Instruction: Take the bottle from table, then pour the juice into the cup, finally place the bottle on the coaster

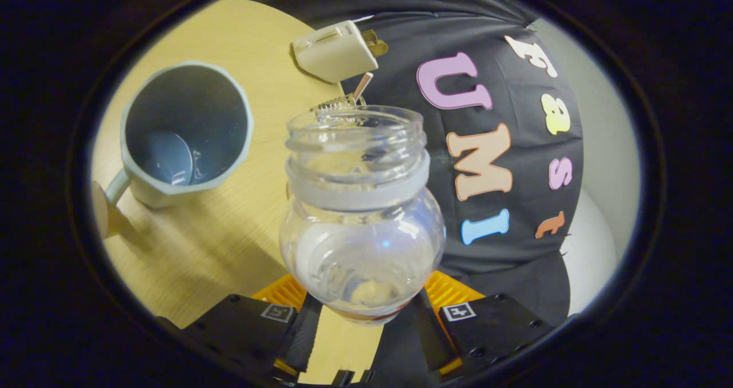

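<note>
Tongs (pixel 361 311) clamped around bottle (pixel 362 216)

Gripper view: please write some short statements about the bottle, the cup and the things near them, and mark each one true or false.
1. The gripper holds the clear plastic bottle between its two fingers. True.
2. The bottle has a cap on its mouth. False: the mouth is open, with no cap on it.
3. The pale blue mug stands on the wooden table, beside the bottle. True.
4. The mug is full of orange juice to the rim. False: its inside looks nearly empty, at most a little clear liquid at the bottom.
5. A white toaster-like box lies on the table beyond the bottle. True.
6. The bottle is lying flat on the table. False: it is held up by the fingers.
</note>
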Available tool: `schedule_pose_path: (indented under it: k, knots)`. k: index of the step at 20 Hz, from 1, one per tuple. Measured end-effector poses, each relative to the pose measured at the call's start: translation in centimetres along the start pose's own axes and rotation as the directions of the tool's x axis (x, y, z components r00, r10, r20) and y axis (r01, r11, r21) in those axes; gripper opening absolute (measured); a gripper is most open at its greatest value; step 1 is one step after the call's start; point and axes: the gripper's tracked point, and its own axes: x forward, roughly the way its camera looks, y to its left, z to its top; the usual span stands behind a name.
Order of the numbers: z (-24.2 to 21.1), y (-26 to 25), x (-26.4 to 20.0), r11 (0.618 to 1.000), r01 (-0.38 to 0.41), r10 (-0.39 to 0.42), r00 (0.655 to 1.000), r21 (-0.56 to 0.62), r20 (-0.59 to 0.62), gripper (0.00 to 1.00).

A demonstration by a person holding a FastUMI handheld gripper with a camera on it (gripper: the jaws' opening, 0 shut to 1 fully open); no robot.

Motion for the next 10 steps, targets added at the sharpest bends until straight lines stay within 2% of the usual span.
schedule_pose_path:
  k: [4,10]
  knots:
    - [0.8,-0.9,-0.4,0.995,0.051,-0.048,0.998,-0.083,0.035,0.79]
    - [1.9,-1.1,-1.1,0.982,0.089,-0.075,0.993,-0.169,0.087,0.79]
